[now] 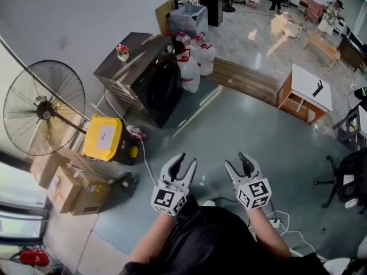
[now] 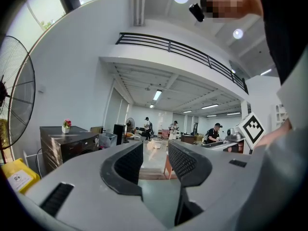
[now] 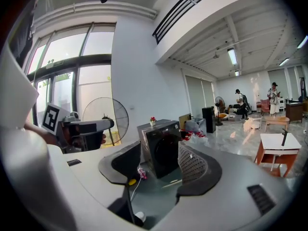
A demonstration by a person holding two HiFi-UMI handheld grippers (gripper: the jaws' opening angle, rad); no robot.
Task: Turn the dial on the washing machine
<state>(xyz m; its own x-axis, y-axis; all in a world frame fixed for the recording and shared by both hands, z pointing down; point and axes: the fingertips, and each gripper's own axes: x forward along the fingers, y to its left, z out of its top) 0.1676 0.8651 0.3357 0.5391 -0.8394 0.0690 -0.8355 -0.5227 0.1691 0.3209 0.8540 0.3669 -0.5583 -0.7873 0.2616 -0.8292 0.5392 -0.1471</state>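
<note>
Washing machine (image 1: 146, 73), dark-fronted with a grey top, stands against the white wall, well apart from both claws across the grey floor (image 1: 241, 125). Its dial is too small to make out. A small flower pot (image 1: 122, 51) sits on its top. White bags with red trim (image 1: 192, 59) are piled just beside it on the far side. On the near side are a yellow box (image 1: 103, 136), a large floor fan (image 1: 45, 109) and cardboard boxes (image 1: 69, 182).

The left claw (image 1: 188, 160) and the right claw (image 1: 236, 160) are held side by side close to the person's body. Both claws are open, jaws spread, with nothing between them. In the right gripper view the machine's round door shows through the gap between the jaws. In the left gripper view the machine sits off to the left of the jaws.
</note>
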